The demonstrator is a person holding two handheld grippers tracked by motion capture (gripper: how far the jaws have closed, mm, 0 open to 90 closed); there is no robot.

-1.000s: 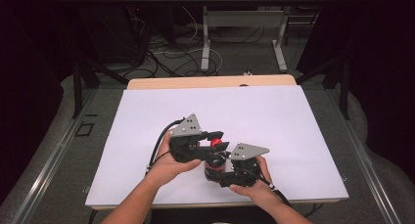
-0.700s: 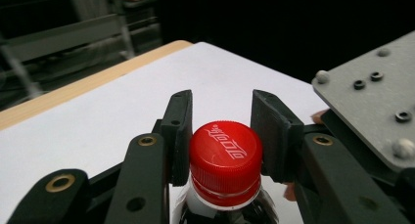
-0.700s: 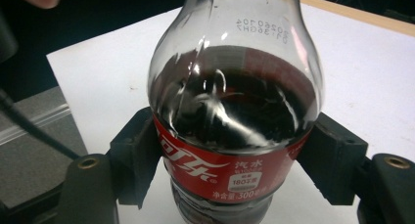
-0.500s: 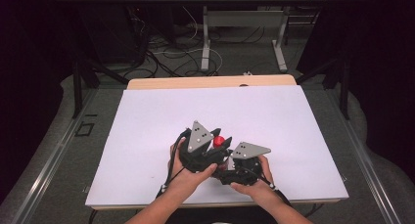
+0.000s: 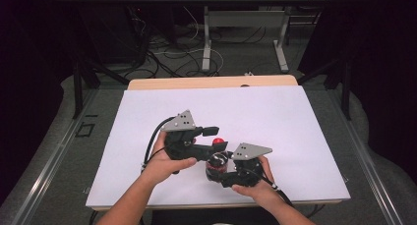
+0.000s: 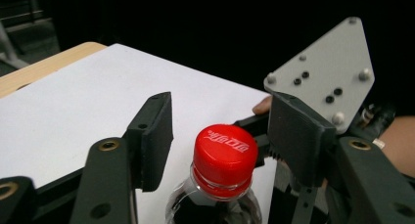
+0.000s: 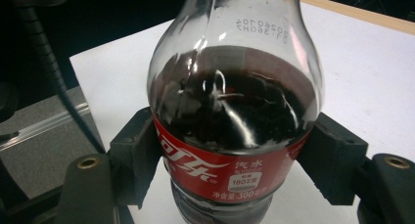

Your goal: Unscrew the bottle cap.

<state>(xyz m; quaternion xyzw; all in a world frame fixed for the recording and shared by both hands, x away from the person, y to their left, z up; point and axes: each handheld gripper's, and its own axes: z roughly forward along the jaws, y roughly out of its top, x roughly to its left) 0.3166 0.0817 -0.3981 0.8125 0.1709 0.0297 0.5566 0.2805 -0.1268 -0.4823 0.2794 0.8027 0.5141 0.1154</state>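
Note:
A small cola bottle (image 7: 235,111) with a red label and a red cap (image 6: 226,150) stands upright on the white table (image 5: 275,122). My right gripper (image 7: 235,168) is shut on its labelled body, pads pressing both sides. My left gripper (image 6: 222,123) straddles the cap, and its jaws have just been opening, leaving a gap on each side of the cap. In the high view the left gripper (image 5: 209,136) reaches in from the left to the cap (image 5: 218,142), and the right gripper (image 5: 221,172) holds the bottle (image 5: 216,162) from the near side.
The white sheet covers most of a wooden table whose far edge (image 5: 211,81) shows as a tan strip. Table legs and loose cables (image 5: 196,48) lie on the floor beyond it. The right gripper's grey plate (image 6: 328,77) stands close behind the cap.
The left gripper's jaws have opened off the red cap. Its hand rolled over the bottle half a second ago and has swung back to the left. The right gripper and bottle stayed put.

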